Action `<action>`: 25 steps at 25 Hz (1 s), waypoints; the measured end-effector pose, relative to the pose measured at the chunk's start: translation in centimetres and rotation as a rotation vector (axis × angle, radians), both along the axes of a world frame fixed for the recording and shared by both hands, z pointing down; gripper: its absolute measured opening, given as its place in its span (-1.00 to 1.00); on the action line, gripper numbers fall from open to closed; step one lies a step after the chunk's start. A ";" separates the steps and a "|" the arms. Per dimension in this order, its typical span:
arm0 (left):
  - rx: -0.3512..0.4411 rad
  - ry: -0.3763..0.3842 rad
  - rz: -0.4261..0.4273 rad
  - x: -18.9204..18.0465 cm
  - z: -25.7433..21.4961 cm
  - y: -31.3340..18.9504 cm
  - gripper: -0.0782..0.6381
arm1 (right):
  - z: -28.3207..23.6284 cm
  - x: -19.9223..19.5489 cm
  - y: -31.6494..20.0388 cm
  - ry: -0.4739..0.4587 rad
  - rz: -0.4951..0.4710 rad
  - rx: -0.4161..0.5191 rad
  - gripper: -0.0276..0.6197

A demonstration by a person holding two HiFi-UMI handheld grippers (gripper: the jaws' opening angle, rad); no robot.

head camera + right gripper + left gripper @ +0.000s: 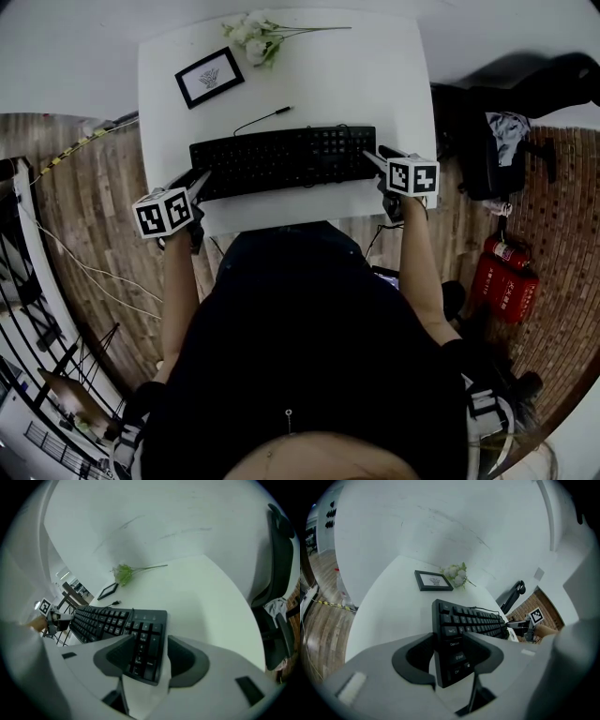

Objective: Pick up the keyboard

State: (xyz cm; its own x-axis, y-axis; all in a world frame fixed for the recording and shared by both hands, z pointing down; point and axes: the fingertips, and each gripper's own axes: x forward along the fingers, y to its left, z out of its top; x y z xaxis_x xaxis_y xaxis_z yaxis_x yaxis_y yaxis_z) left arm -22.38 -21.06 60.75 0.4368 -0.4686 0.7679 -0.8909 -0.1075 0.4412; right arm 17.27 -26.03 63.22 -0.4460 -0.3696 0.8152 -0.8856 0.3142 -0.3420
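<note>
A black keyboard (281, 159) lies flat along the near side of the white table (375, 66). My left gripper (199, 178) is at its near left corner. In the left gripper view the Ctrl and Shift keys of the keyboard (473, 620) sit between the spread jaws of the left gripper (447, 653); one pad stands just outside the left edge. My right gripper (375, 157) is at the right end. In the right gripper view the number pad of the keyboard (108, 620) lies inside the right gripper (145, 656), with bare table showing beside one pad.
A framed picture (209, 77) and a spray of white flowers (255, 37) lie at the table's far side. The keyboard's cable (262, 119) trails behind it. A black chair with a bag (487, 141) and red fire extinguishers (506, 277) stand to the right.
</note>
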 end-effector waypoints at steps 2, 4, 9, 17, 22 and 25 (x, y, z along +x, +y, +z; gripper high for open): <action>-0.002 -0.004 0.000 0.0 0.1 0.0 -0.22 | 0.7 0.0 0.4 -0.020 -0.004 -0.051 -0.26; -0.005 -0.001 0.003 0.1 0.1 0.1 -0.22 | 1.2 0.0 0.5 -0.035 -0.003 -0.084 -0.20; -0.012 -0.004 0.005 0.1 0.1 0.2 -0.22 | 1.6 0.0 0.5 -0.072 0.006 -0.116 -0.19; -0.021 -0.005 0.002 0.1 0.4 0.3 -0.22 | 2.1 -0.5 0.6 -0.118 0.004 -0.162 -0.19; -0.026 -0.001 0.004 0.4 0.3 0.2 -0.22 | 2.4 -0.6 0.8 -0.180 0.042 -0.209 -0.20; -0.029 0.002 0.006 0.5 0.4 0.1 -0.22 | 2.5 -0.6 0.7 -0.170 0.037 -0.216 -0.21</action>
